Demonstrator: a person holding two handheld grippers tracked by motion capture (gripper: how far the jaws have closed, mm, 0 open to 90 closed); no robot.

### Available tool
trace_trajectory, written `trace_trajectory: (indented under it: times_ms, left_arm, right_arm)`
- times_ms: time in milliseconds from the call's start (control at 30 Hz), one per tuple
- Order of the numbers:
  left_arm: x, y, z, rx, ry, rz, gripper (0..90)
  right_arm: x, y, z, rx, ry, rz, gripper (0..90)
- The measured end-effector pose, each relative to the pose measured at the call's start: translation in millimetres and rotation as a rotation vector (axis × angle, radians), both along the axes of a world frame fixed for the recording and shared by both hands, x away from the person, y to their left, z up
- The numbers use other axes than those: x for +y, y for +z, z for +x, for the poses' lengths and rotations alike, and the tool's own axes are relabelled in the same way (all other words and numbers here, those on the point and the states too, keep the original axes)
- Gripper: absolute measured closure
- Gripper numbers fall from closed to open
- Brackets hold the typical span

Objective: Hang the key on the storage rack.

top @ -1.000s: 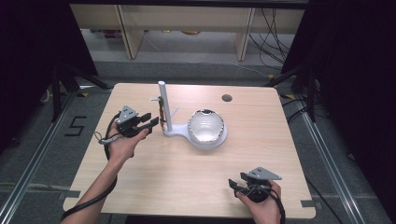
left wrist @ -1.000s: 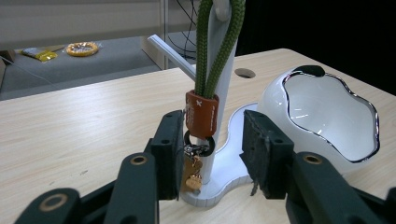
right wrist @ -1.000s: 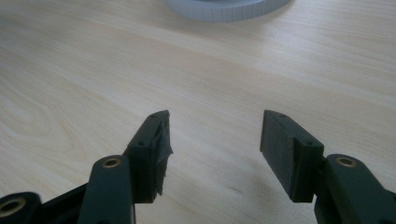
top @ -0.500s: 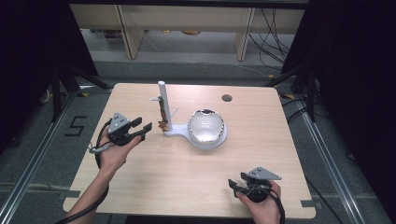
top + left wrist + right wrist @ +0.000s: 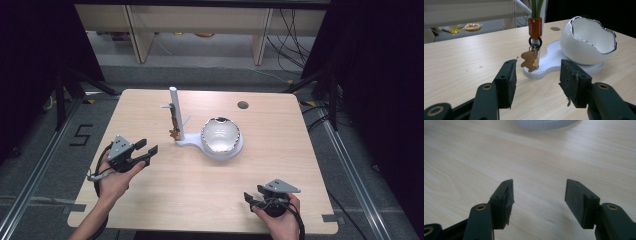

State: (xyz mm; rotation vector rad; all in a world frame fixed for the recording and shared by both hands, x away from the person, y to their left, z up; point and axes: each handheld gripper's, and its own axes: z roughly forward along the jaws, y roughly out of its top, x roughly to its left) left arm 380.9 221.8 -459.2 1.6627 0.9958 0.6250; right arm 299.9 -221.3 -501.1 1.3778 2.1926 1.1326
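At the bottom right of the high view the right gripper (image 5: pixel 260 200) rests low over the wooden table (image 5: pixel 165 200), jaws spread and holding nothing; they have just been opening, with only bare wood between them in the right gripper view (image 5: pixel 537 195). At the left of the frame, a little higher, the left gripper (image 5: pixel 145 152) sits in the person's hand, pointed toward the middle of the table; its jaws too have just been opening and nothing lies between them. Ahead of them, in the left gripper view, a gingerbread-man keychain (image 5: pixel 530 60) hangs by a black ring and an orange-red tag (image 5: pixel 535 26) from the white post (image 5: pixel 175 112) of a jewellery stand, the charm dangling just above the stand's white base (image 5: pixel 549 63). Beside the post, toward the right of the frame, sits the white eggshell-shaped bowl (image 5: pixel 587 40) with its silvered jagged rim. The hang looks light, so I judge that a careless brush from the jaws could set the charm swinging or slip it off its peg, and a knock on the slim post could tip the stand.
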Motion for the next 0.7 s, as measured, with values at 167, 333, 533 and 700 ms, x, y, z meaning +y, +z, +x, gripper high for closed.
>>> trace_trajectory:
  times_ms: [167,333,533,700]
  left_arm:
    - [4.1,-10.5,-8.4,0.011,0.008,0.013,46.1]
    - [10.3,-20.3,-14.6,0.022,0.020,0.024,44.6]
    - [18.3,-33.4,-21.1,0.025,0.039,0.028,43.9]
    - [19.9,-46.0,-23.7,0.028,0.039,0.020,42.2]
  right_arm:
    - [-0.5,-0.2,0.1,-0.003,0.002,-0.005,40.8]
    - [-0.5,0.3,-0.5,0.012,0.001,0.004,40.7]
    - [-0.8,0.3,-0.6,0.009,0.000,0.000,40.6]
    - [-0.4,-0.3,-0.3,0.009,0.003,0.005,40.5]
